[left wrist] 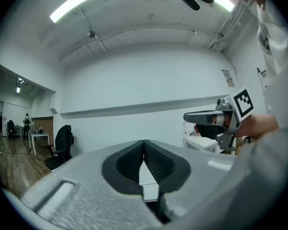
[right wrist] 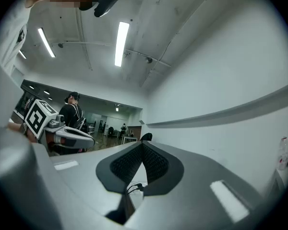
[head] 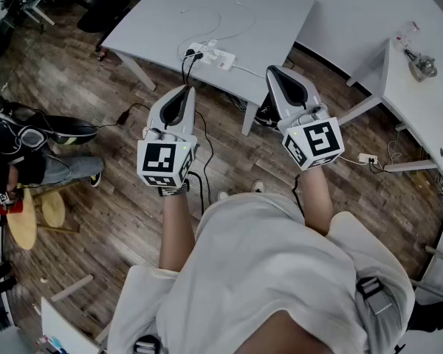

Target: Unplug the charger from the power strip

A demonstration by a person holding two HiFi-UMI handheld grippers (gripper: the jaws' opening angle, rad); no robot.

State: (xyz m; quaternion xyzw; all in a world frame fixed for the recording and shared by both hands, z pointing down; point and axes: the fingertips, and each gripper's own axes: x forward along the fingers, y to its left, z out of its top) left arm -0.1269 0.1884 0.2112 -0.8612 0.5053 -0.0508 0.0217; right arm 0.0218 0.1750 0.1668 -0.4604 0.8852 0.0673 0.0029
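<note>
A white power strip (head: pixel 215 55) lies near the front edge of the grey table (head: pixel 280 13). A black charger plug (head: pixel 193 51) sits in its left end, and its black cable (head: pixel 184 71) drops over the table edge. My left gripper (head: pixel 187 89) is held level in front of the table, below the strip, shut with nothing in it. My right gripper (head: pixel 274 71) hovers to the strip's right, also shut and empty. In the left gripper view the pads (left wrist: pixel 153 162) meet; in the right gripper view the pads (right wrist: pixel 152 163) are closed too.
A second white table (head: pixel 410 105) stands at the right with a small object (head: pixel 423 66) on it. Another power strip (head: pixel 367 158) lies on the wooden floor. A person (head: pixel 22 157) sits at the left beside a wooden stool (head: pixel 23 218). A black adapter (head: pixel 122 116) lies on the floor.
</note>
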